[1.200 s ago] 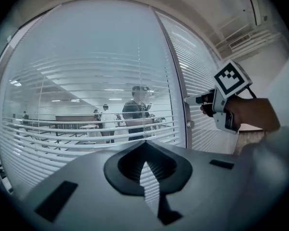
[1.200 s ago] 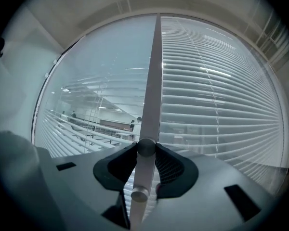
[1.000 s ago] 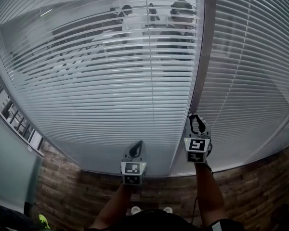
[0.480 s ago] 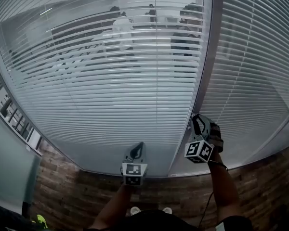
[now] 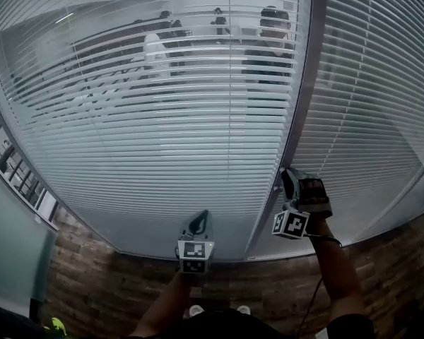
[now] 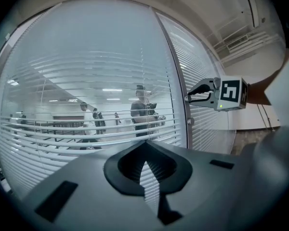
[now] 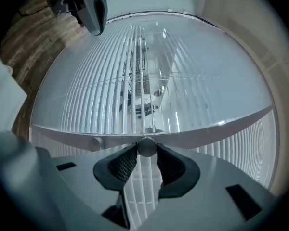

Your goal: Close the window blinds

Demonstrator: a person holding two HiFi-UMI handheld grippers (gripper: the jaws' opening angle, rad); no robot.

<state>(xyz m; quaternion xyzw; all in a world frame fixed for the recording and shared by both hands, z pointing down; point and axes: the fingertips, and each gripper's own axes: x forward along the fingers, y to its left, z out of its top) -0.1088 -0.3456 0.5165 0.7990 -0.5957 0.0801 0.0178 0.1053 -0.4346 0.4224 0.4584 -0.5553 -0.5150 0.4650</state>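
2 tools noted | right gripper [image 5: 288, 179]: clamped on round knob [image 7: 147, 147] between its pads | left gripper [image 5: 201, 219]: jaws together, nothing held, blinds [image 5: 162, 140] just ahead

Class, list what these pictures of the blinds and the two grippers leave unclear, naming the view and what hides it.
1. Head view: the right gripper covers the knob it grips; only the right gripper view shows it.
2. Head view: the top of the blinds is cut off by the upper edge.
3. Head and left gripper views: the people behind the glass are crossed by slats, too small for detail.
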